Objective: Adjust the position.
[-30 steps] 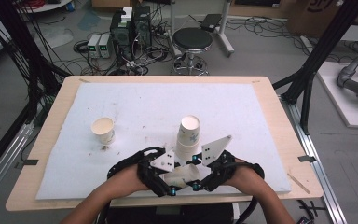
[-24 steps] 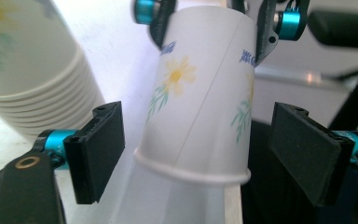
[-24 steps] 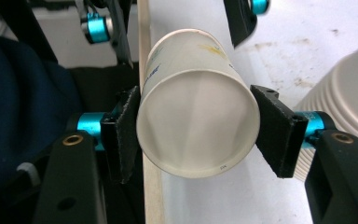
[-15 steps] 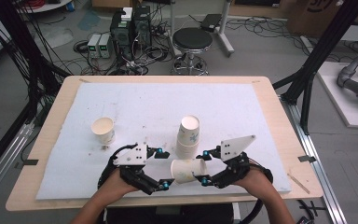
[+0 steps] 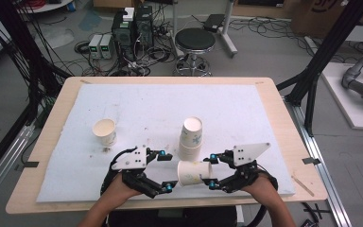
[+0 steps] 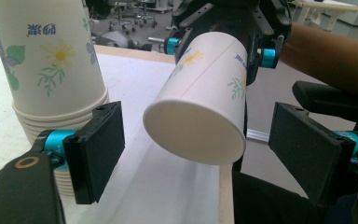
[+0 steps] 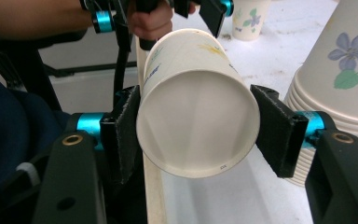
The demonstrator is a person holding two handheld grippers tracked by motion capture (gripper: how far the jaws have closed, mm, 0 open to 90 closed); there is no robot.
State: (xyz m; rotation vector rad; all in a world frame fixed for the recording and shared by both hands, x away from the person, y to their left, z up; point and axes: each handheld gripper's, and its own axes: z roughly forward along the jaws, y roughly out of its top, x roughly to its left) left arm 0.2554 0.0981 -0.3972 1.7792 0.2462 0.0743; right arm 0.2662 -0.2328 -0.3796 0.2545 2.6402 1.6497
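Our left claw has just opened and let go of the paper cup, which now lies sideways in our right claw alone, clamped above the table edge beside the stack; handover looks complete.

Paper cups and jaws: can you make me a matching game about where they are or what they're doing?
Things:
1. Single cup
2. Stack of cups
3. Sideways cup
4. Left gripper

States:
A. Upside down, nested together on the white mat
B. Jaws open, nothing between the pads
C. Standing alone, mouth up, off to the left
D. Pinched in the jaws of the right gripper, lying level

Right pairs: 1-C, 2-A, 3-D, 4-B
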